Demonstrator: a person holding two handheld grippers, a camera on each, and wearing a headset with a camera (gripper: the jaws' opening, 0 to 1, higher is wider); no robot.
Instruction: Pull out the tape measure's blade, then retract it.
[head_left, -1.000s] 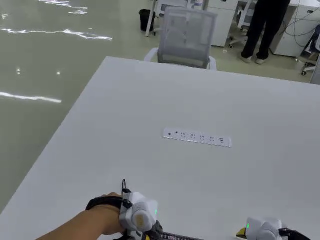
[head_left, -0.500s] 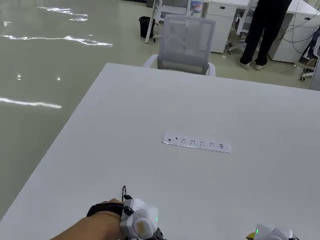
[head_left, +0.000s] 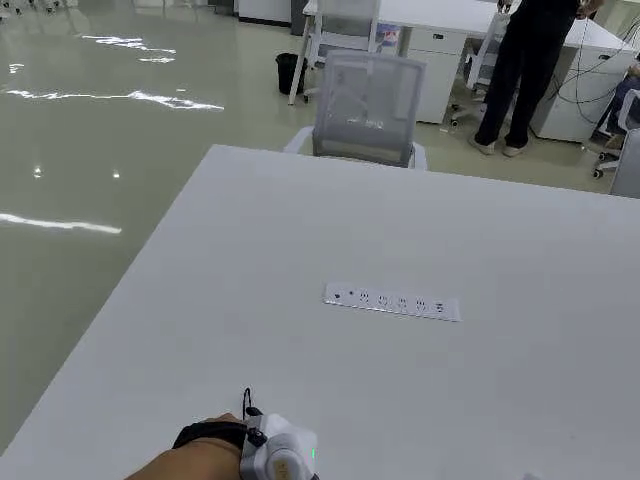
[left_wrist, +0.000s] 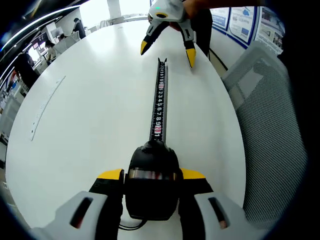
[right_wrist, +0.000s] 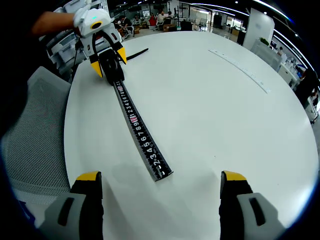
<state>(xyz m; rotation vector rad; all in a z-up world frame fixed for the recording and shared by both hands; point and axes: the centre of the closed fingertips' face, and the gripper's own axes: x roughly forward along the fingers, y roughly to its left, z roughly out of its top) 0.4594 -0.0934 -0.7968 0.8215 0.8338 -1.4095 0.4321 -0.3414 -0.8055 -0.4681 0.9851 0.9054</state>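
Left gripper view: my left tongs (left_wrist: 152, 175) are clamped on the black case of the tape measure (left_wrist: 152, 187), one yellow-padded jaw against each side of it. The case sits on the white desk (left_wrist: 90, 115). The blade (left_wrist: 159, 100) is drawn out of the case and lies flat on the desk, printed side up, running straight away from the left tongs. At its far end stand my right tongs (left_wrist: 167, 54), jaws spread wide, with the blade's end in the gap between them.

Right gripper view: the right tongs are wide open and grip nothing. The blade's end hook (right_wrist: 162, 175) rests on the desk between the two jaws, clear of both. The blade runs from there back to the case in the left tongs at the far end.

Head view: the white body of the left tongs and my hand (head_left: 200, 455) on it sit at the bottom edge. A power strip (head_left: 392, 302) is set in the desk, well apart from them. A mesh chair (head_left: 368, 95) stands at the desk's far edge. A person (head_left: 520, 70) stands beyond it.
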